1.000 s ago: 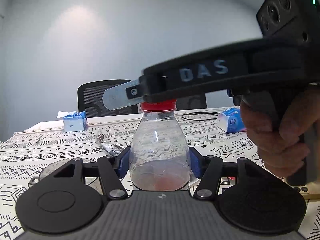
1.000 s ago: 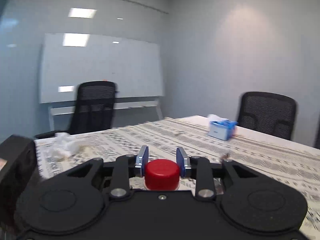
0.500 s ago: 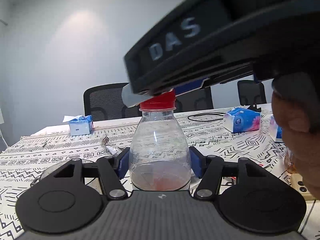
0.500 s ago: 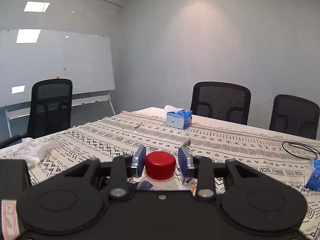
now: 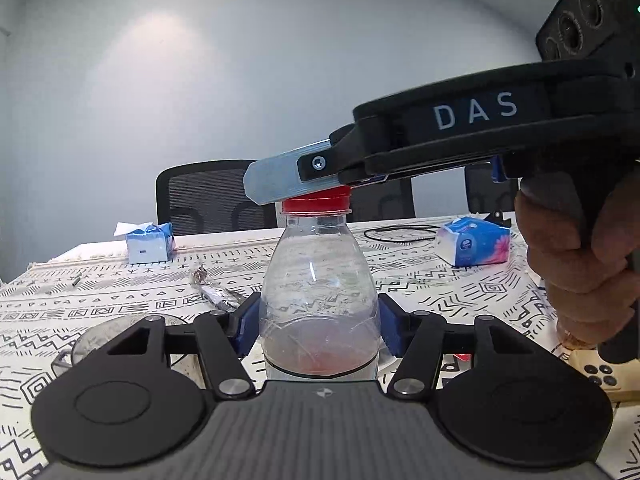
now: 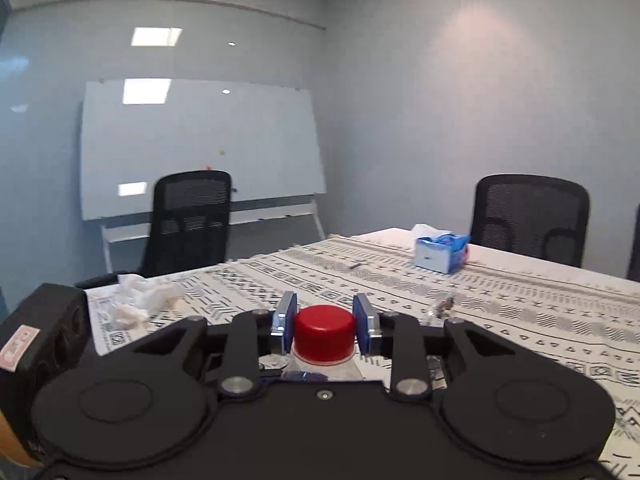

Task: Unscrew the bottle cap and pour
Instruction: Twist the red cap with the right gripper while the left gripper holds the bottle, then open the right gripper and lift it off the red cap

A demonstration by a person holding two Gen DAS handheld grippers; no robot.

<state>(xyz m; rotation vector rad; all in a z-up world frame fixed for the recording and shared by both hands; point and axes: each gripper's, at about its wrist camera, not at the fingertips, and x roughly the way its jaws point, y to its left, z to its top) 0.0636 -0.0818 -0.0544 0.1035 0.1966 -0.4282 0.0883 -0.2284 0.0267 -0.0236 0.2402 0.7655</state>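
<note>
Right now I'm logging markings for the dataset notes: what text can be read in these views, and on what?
"DAS": white letters on the side of the right hand-held gripper above the red cap.
Tissue pack: round logo, too small to read.
Sticker on the black device: too blurred to read.

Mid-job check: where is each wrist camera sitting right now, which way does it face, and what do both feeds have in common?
Left wrist: low, behind the left gripper, facing level across the table at the bottle clamped by its body; the right gripper and a hand on its handle show above.
Right wrist: at cap height, behind the right gripper, facing the whiteboard; its pads sit on either side of the red cap.
Shared: the red cap, the patterned tablecloth and the blue tissue box.
</note>
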